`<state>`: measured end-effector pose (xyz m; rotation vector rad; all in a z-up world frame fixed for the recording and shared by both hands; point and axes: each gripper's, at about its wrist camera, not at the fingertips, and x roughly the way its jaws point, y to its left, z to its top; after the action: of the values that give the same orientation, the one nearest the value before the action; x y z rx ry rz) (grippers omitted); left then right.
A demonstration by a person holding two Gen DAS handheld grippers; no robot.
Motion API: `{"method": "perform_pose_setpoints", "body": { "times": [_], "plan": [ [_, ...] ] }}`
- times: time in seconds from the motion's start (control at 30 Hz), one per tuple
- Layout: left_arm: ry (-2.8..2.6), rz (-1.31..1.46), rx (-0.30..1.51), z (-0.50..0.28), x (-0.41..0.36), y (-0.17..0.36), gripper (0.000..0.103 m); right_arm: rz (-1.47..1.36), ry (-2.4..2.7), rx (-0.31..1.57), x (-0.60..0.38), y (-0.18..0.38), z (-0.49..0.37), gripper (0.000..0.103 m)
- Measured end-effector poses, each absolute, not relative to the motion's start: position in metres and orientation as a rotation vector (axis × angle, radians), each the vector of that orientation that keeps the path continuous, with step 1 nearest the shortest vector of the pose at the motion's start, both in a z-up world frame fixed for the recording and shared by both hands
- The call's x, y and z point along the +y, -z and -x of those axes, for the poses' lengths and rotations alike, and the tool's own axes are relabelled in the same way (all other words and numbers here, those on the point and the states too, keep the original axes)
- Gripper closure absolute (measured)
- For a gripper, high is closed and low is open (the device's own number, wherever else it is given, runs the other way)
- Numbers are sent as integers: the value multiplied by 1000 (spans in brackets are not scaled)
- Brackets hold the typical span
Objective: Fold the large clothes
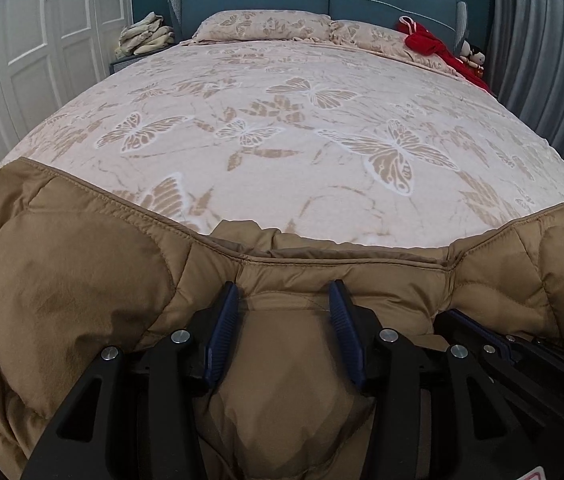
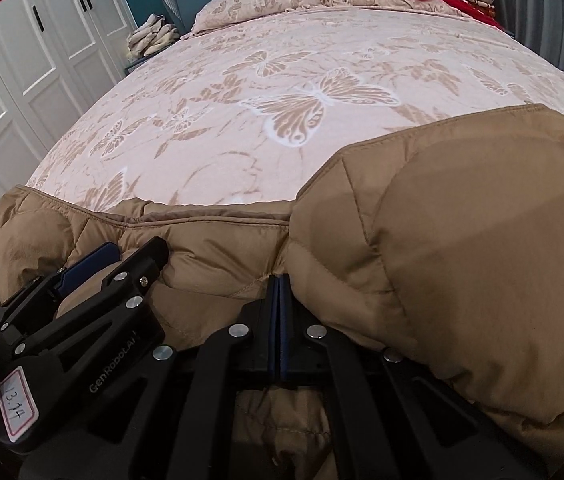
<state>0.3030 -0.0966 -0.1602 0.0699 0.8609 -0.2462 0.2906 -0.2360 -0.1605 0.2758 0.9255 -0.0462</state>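
A tan quilted down jacket lies bunched across the near edge of the bed. In the left wrist view my left gripper is shut on a thick puffed fold of it, which bulges between the blue pads. In the right wrist view my right gripper has its pads pressed together at a seam where the jacket's creases converge, pinching the fabric. A large padded section rises just right of it. The two grippers are close side by side: the left gripper shows at the left and the right gripper at the lower right.
The bed has a pale butterfly-print cover and two matching pillows against a teal headboard. A red garment and small dolls sit at its far right corner. Folded cloths are stacked on the nightstand, with white wardrobe doors left and a grey curtain right.
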Motion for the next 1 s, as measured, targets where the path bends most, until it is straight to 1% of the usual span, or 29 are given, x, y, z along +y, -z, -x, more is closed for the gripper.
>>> {"method": "perform_pose_setpoints", "body": {
  "times": [0.37, 0.47, 0.5, 0.53, 0.57, 0.6, 0.67, 0.8, 1.0],
  "plan": [
    [253, -59, 861, -305, -96, 161, 56, -281, 44, 911, -237, 160, -294, 103],
    [275, -30, 900, -302, -86, 148, 54, -268, 41, 948, -238, 148, -298, 103],
    [273, 1, 908, -296, -76, 139, 52, -271, 58, 964, -238, 136, -295, 102],
    [276, 59, 906, -285, -58, 126, 49, -286, 64, 956, -239, 126, -289, 98],
    [278, 95, 900, -276, -45, 116, 41, -306, 64, 936, -240, 112, -279, 97],
    [269, 127, 891, -266, -29, 106, 35, -329, 48, 914, -240, 95, -263, 97],
    [236, 189, 881, -242, 10, 93, 32, -334, 21, 898, -234, 76, -236, 97],
    [147, 288, 932, -202, 79, 93, 31, -365, -25, 922, -220, 65, -190, 97],
    [13, 379, 1025, -159, 132, 109, 31, -346, -34, 986, -184, 83, -156, 97]
  ]
}}
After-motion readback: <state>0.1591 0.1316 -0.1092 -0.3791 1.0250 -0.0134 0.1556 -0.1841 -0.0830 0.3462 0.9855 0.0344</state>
